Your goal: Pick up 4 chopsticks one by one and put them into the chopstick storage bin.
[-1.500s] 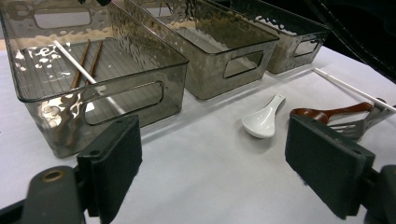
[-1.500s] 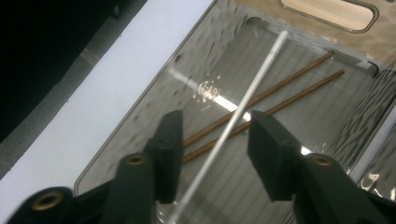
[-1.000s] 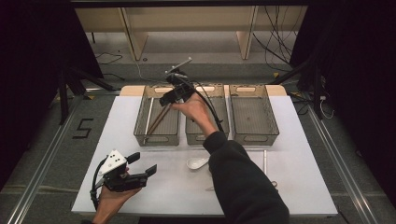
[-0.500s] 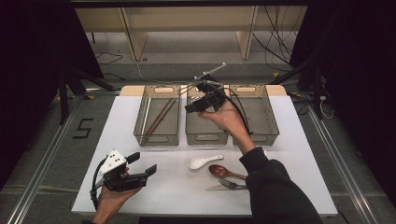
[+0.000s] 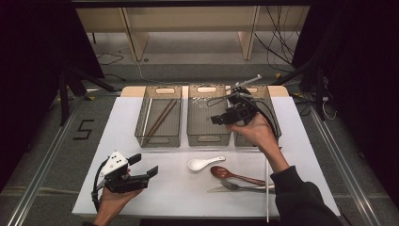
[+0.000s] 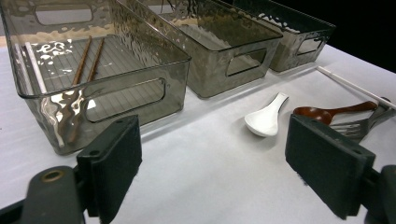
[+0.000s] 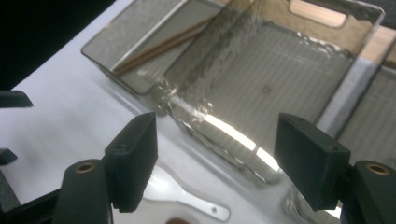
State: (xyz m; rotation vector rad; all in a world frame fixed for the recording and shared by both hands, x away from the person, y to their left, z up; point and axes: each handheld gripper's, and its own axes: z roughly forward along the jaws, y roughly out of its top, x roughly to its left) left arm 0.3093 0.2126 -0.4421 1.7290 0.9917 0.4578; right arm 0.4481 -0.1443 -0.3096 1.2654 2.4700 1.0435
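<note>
Right gripper [image 5: 221,118] moved right; three bins [image 5: 158,123].

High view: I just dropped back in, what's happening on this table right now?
A person is sorting cutlery into three clear bins. The left bin holds chopsticks. The right gripper hangs open and empty over the middle and right bins. The left gripper rests open near the table's front edge, holding nothing. A white spoon, a brown spoon, a fork and a white straw lie on the table, not yet sorted.
</note>
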